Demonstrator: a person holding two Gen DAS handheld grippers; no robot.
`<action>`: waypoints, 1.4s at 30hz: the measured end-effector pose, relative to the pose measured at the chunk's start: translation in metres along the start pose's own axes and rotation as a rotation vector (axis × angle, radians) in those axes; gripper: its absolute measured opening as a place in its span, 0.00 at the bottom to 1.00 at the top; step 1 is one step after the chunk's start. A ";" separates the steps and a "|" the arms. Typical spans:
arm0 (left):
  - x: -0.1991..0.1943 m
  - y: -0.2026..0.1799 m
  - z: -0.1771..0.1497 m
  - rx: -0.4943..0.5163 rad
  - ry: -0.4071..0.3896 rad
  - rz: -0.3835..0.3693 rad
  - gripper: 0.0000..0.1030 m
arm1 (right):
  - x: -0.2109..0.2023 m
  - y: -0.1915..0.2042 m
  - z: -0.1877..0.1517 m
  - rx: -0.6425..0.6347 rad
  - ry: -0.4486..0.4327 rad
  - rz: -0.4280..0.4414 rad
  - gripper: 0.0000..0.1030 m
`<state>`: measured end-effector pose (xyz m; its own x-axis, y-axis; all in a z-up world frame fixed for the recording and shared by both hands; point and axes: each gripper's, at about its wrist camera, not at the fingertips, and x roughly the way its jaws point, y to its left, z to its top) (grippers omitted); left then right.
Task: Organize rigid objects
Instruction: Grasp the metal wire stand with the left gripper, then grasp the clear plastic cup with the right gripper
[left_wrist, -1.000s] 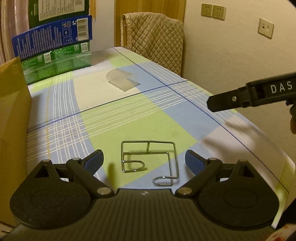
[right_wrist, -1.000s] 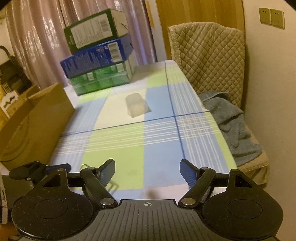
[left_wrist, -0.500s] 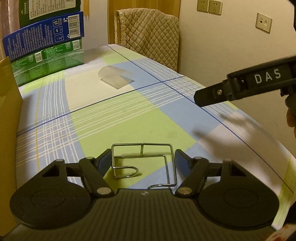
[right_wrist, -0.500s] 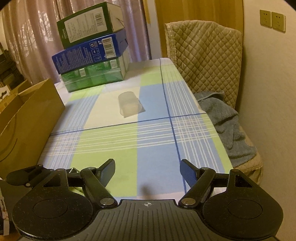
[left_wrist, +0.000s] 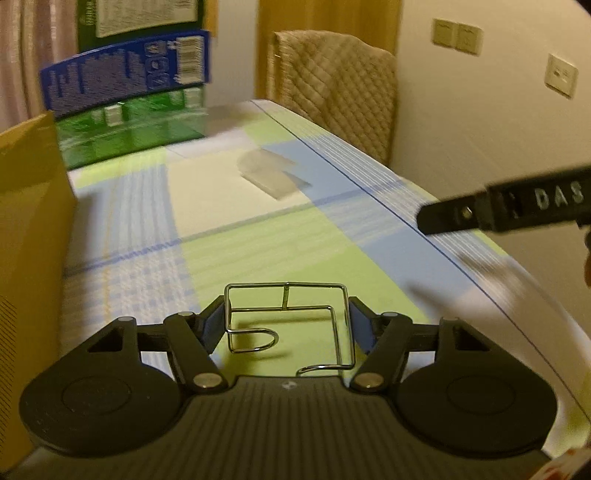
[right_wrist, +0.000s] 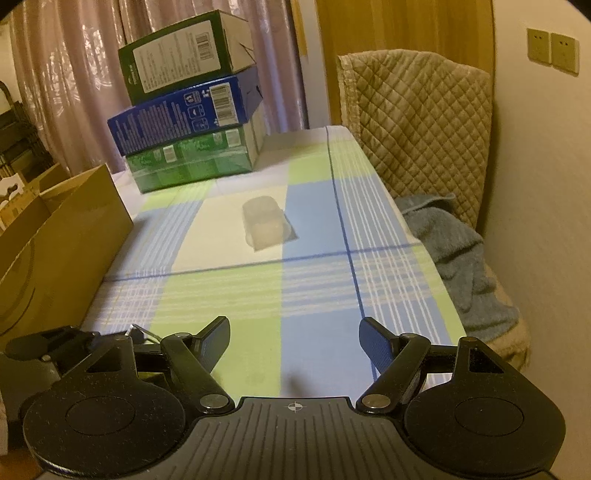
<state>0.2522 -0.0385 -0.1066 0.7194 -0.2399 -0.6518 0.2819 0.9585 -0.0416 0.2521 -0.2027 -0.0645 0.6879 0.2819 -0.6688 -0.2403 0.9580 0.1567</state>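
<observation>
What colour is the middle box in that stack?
Blue: the middle box carries white print and a barcode, clearest in the right wrist view.

Probably a home dining room: checked tablecloth (right_wrist: 314, 295), quilted chair (right_wrist: 417, 122), curtains (right_wrist: 74, 74), stacked boxes (right_wrist: 188, 122).

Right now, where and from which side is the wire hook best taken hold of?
Take the wire hook across its two long straight side wires, coming from the near edge, as the left gripper does: those sides run parallel, so the jaws press flat, and the curled ends stay free.
</observation>
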 end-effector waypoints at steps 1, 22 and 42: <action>0.002 0.004 0.004 -0.012 -0.010 0.014 0.62 | 0.003 0.000 0.003 -0.006 -0.007 0.012 0.72; 0.047 0.054 0.039 -0.213 -0.072 0.173 0.62 | 0.124 0.006 0.057 -0.095 -0.083 0.108 0.72; 0.059 0.068 0.033 -0.250 -0.056 0.167 0.62 | 0.182 0.020 0.055 -0.190 -0.085 0.072 0.51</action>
<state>0.3346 0.0076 -0.1231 0.7782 -0.0774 -0.6232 -0.0028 0.9919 -0.1268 0.4099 -0.1289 -0.1431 0.7178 0.3605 -0.5956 -0.4099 0.9103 0.0569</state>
